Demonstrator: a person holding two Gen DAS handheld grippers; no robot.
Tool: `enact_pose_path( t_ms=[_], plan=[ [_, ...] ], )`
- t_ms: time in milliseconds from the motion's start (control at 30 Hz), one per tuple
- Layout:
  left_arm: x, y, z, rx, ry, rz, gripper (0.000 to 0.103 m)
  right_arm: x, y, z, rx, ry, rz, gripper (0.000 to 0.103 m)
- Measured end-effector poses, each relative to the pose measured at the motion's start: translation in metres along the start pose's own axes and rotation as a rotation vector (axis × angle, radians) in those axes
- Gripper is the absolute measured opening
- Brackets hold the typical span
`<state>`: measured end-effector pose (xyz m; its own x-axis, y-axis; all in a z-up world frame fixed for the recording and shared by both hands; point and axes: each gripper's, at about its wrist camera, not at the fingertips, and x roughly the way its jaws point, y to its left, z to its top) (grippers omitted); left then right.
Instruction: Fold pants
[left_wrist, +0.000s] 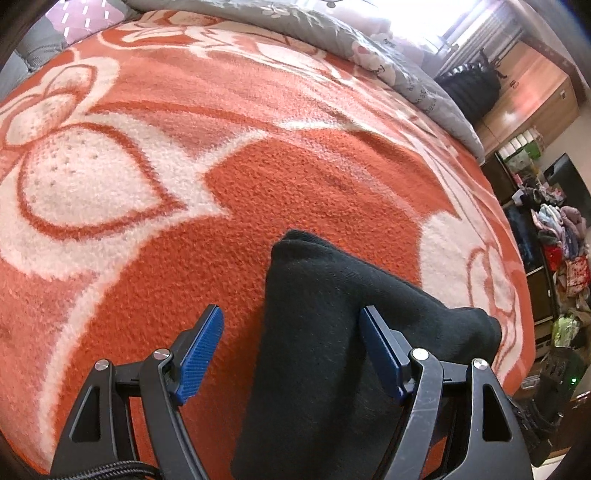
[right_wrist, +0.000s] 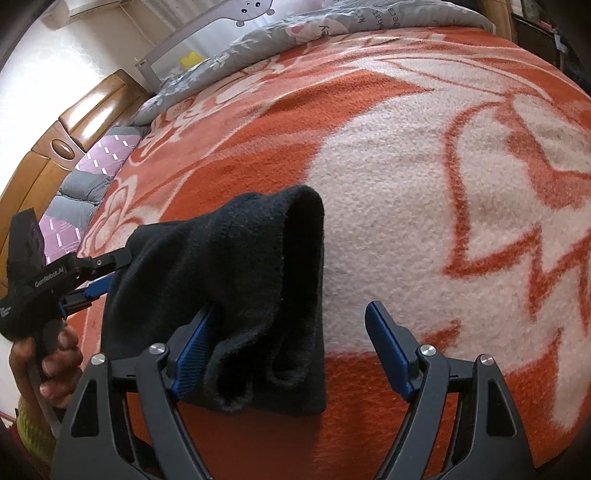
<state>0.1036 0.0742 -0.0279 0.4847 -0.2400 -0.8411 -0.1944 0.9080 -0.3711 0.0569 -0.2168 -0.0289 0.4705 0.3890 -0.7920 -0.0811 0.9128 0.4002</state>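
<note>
The bed's orange-and-white blanket (left_wrist: 147, 184) is spreading wide and bare ahead of both grippers, running back to a grey quilt (left_wrist: 332, 33) at its far edge (a wooden headboard (right_wrist: 74, 122) is bordering the left side in the right wrist view). The black pants (right_wrist: 240, 277), soft and thick, are lying bunched in rolled folds on the blanket. The left gripper (left_wrist: 291, 317) is standing wide, the cloth passing between its blue pads unpinched. The right gripper (right_wrist: 291, 314) is also gaping wide, its left pad touching the folds. "GenRobot.AI" is showing on the left gripper's body, held by a hand (right_wrist: 55, 354).
</note>
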Motion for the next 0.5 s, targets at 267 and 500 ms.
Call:
enact_pose_path(
  t_ms=[267, 500],
  plan=[
    [0.017, 0.009, 0.004, -0.007, 0.023, 0.006, 0.078, 0.005, -0.004, -0.001, -0.013, -0.001, 0.032, 0.08],
    [0.007, 0.014, -0.001, -0.021, 0.037, -0.018, 0.078, 0.006, -0.009, 0.003, 0.044, 0.024, 0.103, 0.08]
  ],
)
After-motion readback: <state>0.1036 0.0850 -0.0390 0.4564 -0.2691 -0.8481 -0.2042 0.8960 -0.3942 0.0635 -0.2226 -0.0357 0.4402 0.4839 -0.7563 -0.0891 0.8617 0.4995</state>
